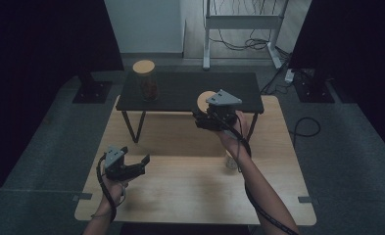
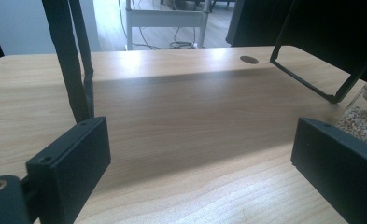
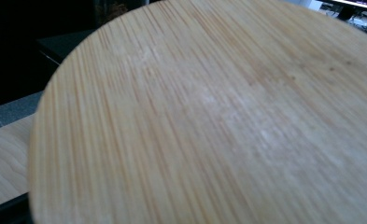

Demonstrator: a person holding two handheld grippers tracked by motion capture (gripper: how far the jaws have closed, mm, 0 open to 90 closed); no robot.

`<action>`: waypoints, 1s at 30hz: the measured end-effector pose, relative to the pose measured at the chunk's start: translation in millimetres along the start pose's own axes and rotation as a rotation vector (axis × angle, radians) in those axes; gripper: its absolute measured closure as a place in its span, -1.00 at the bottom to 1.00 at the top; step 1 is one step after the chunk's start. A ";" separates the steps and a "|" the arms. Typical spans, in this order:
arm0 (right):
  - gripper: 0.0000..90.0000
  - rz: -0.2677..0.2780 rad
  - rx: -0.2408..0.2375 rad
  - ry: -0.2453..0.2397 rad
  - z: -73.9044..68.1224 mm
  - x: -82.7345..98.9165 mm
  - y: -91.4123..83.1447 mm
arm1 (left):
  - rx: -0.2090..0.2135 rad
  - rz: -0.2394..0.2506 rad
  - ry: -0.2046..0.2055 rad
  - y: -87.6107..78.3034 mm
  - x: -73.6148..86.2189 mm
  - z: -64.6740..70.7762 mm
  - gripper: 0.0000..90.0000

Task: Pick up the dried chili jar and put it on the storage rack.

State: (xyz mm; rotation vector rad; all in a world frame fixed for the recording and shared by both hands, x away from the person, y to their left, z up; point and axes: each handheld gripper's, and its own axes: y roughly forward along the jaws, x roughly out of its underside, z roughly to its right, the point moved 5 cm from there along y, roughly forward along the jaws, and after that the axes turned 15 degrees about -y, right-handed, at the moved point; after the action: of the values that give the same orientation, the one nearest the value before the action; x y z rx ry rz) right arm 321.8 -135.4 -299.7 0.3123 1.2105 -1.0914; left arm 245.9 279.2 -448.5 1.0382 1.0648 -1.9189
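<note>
The round bamboo lid [image 1: 204, 101] that I am working with sits in my right gripper [image 1: 203, 119], above the right part of the low black shelf [image 1: 180, 90] that stands on the pale wooden table [image 1: 190, 181]. From the high view I see its disc partly covered by the gripper body and its grey three-cornered plate, with the flat face turned roughly upward and toward the camera. In the right gripper view that face [image 3: 209, 116] is very close, its grain running from upper left to lower right, and the disc looks tilted, not level. I cannot see the jaws there, but I read the right gripper as clamped tight, with the lid in its grip.

My left gripper [image 1: 143, 163] hovers low over the near left of the table, its jaws spread wide with nothing between them; in the left gripper view they frame bare wood.

A glass jar with a bamboo lid and dark contents [image 1: 148, 81] stands upright on the left part of the shelf. Another glass jar holding pale grains [image 2: 362, 119] stands on the table, near my right forearm.
</note>
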 end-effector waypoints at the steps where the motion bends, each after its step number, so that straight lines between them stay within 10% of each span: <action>1: -0.43 -0.001 0.001 0.000 0.6 -0.5 0.7 | 0.000 0.000 0.000 0.1 0.0 -0.1 -0.90; 30: -0.43 0.009 0.016 0.009 22.2 -14.8 29.1 | -0.004 0.004 -0.011 -0.6 -1.1 -3.3 -0.90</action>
State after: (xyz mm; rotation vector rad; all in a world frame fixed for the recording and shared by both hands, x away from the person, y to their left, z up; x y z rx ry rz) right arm 359.0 -129.4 -288.2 0.3349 1.2080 -1.0932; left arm 246.9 282.5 -448.5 1.0253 1.0595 -1.9161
